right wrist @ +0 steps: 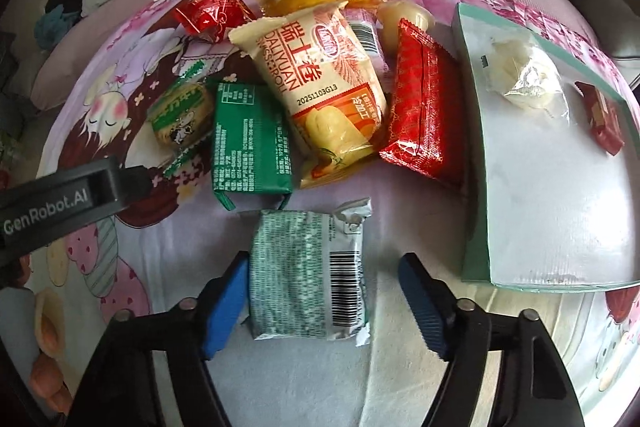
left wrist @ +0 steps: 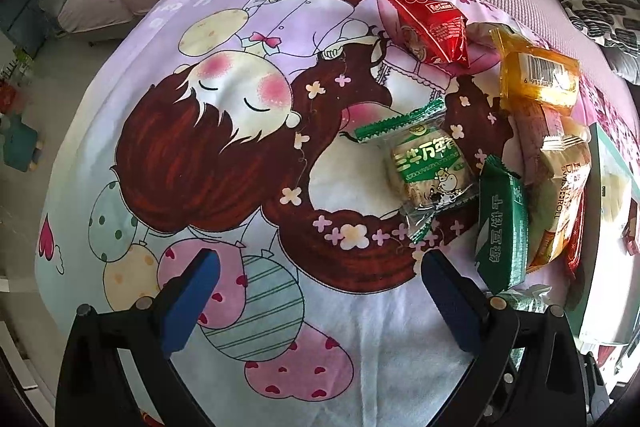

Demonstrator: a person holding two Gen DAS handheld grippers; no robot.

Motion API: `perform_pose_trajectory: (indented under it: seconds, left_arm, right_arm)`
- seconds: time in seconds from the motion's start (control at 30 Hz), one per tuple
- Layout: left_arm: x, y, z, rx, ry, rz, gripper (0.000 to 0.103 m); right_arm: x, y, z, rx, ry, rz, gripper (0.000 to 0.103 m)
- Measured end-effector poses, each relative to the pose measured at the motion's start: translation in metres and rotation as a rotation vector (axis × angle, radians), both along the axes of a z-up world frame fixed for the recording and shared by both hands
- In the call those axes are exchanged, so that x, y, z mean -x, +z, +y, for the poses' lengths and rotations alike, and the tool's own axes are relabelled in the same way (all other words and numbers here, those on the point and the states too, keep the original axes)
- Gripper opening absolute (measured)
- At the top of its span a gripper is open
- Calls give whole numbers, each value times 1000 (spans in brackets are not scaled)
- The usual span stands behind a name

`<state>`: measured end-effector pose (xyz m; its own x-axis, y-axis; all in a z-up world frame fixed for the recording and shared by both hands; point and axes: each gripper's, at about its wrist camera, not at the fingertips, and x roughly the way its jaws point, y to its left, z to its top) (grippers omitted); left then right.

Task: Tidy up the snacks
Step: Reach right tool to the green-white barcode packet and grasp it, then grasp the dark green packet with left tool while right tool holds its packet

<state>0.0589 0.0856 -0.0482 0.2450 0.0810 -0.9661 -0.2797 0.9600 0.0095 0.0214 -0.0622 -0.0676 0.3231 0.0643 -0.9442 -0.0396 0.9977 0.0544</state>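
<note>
The right gripper (right wrist: 324, 291) stands about half open around the pale green-speckled snack packet (right wrist: 308, 275): its left pad touches the packet's edge, the right pad is apart, so it holds nothing. Closing off-centre could push the soft packet sideways or crush what is inside. The packet lies flat on the cartoon blanket (right wrist: 400, 219), barcode up, near the green-rimmed box (right wrist: 476, 163) to its right and nearer than the snack pile. The left gripper (left wrist: 320, 287) hovers wide open, apparently empty.
</note>
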Motion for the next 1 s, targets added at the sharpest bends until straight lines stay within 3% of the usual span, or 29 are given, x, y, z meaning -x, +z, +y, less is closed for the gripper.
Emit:
perform_pose_trajectory:
  seconds: [0.2,0.33,0.6,0.83,1.0]
  left_arm:
    - [-2,5,-7,6,-10,-5,101]
    - [-4,7,-11,11,-16,-12,101]
    - [-7,20,-17,55,-16,-44,101]
    - [-16,27,-23,148,-17,-67,100]
    - [-27,25,-48,137,-77,-59,100]
  right_arm:
    - [-1,-2,1,-13,9,-5,56]
    - [0,2,-5,-38,0,-12,53]
    - [8,27,-24,-92,-13,-65,53]
    - [12,48,-34,-95,-35,-112,53]
    - [15,59,-46,-69,-60,-145,53]
